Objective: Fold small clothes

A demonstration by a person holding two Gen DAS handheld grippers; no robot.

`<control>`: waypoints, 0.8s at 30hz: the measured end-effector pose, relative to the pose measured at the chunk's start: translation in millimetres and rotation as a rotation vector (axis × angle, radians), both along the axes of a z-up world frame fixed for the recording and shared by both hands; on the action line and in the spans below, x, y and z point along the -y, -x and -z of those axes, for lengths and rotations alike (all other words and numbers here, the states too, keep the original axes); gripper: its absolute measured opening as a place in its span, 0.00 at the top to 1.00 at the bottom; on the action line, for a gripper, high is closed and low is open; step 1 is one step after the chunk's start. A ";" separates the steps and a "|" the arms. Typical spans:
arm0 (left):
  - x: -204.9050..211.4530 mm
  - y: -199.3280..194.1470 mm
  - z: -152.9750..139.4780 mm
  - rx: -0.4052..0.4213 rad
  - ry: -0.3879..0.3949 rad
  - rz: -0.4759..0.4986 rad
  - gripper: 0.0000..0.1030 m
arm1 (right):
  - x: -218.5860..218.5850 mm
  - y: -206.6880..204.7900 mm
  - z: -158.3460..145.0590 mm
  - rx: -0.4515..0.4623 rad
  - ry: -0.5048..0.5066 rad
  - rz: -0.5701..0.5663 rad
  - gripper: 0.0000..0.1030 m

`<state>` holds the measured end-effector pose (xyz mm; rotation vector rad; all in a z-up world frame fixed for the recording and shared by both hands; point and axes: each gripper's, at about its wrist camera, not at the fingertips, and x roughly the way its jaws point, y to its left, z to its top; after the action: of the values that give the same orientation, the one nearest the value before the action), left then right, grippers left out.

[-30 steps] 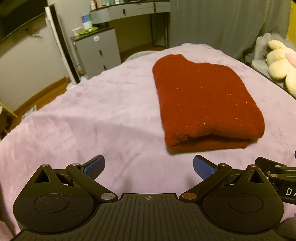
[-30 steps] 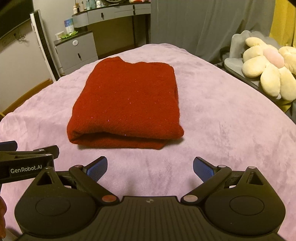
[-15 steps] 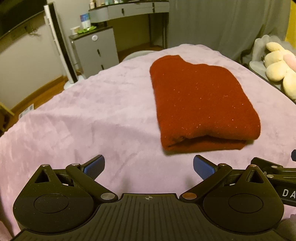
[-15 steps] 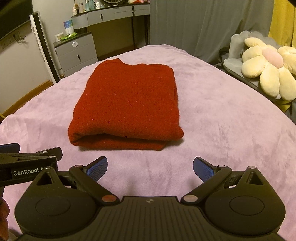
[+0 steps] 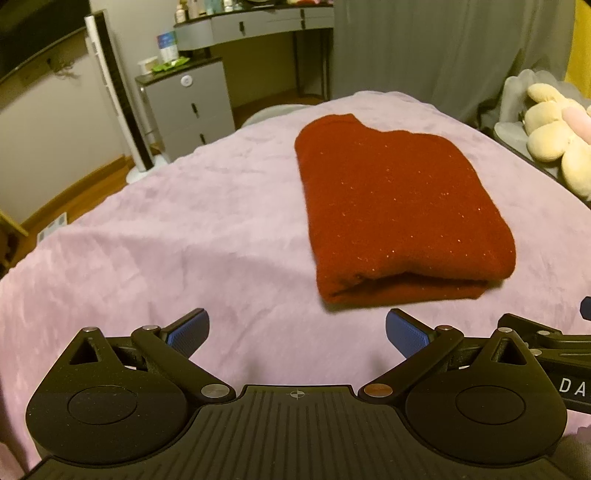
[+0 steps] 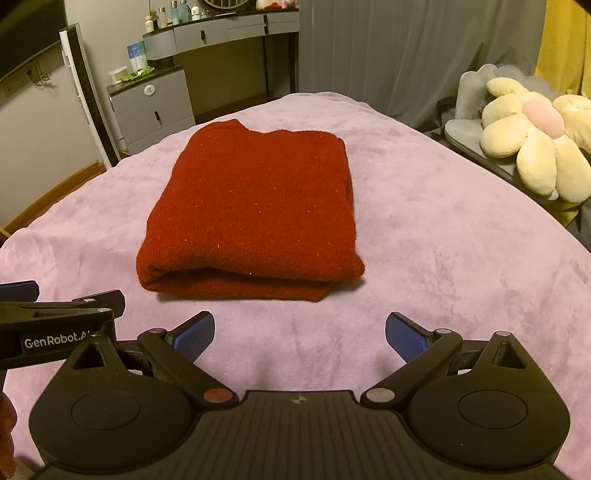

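A dark red knitted garment (image 5: pixel 399 206) lies folded into a thick rectangle on the lilac blanket (image 5: pixel 192 236); its folded edge faces me. It also shows in the right wrist view (image 6: pixel 255 206). My left gripper (image 5: pixel 297 332) is open and empty, hovering over the blanket short of the garment's near left corner. My right gripper (image 6: pixel 299 334) is open and empty, just short of the garment's near edge. The left gripper's side shows at the left edge of the right wrist view (image 6: pixel 55 325).
A grey cabinet (image 5: pixel 184 107) and a white tower fan (image 5: pixel 118 110) stand beyond the bed's far left. A grey desk (image 6: pixel 229 33) and a grey curtain (image 6: pixel 406 51) are behind. A cream flower plush (image 6: pixel 532 136) sits on a chair to the right.
Both grippers have drawn back slightly from the folded garment, which looks a little smaller and farther. Both stay open. The garment has not moved.
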<state>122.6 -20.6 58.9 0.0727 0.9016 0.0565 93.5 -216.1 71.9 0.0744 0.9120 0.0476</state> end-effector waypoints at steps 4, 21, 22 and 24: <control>0.2 -0.2 0.2 0.000 0.000 0.002 0.00 | -0.2 0.8 -0.1 0.001 -0.001 0.002 0.04; 0.2 2.0 1.5 0.004 -0.014 0.013 0.00 | 2.5 4.4 -1.0 0.012 -0.016 0.016 0.04; 0.4 1.9 1.9 0.002 -0.018 0.013 0.00 | 2.3 4.4 -1.2 0.011 -0.015 0.017 0.04; 1.1 1.5 2.6 0.000 -0.030 0.016 0.00 | 2.5 4.5 -1.3 0.013 -0.016 0.018 0.04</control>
<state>121.1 -21.7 56.3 0.1072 0.9002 0.0553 88.9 -218.5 73.1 0.0974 0.8981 0.0390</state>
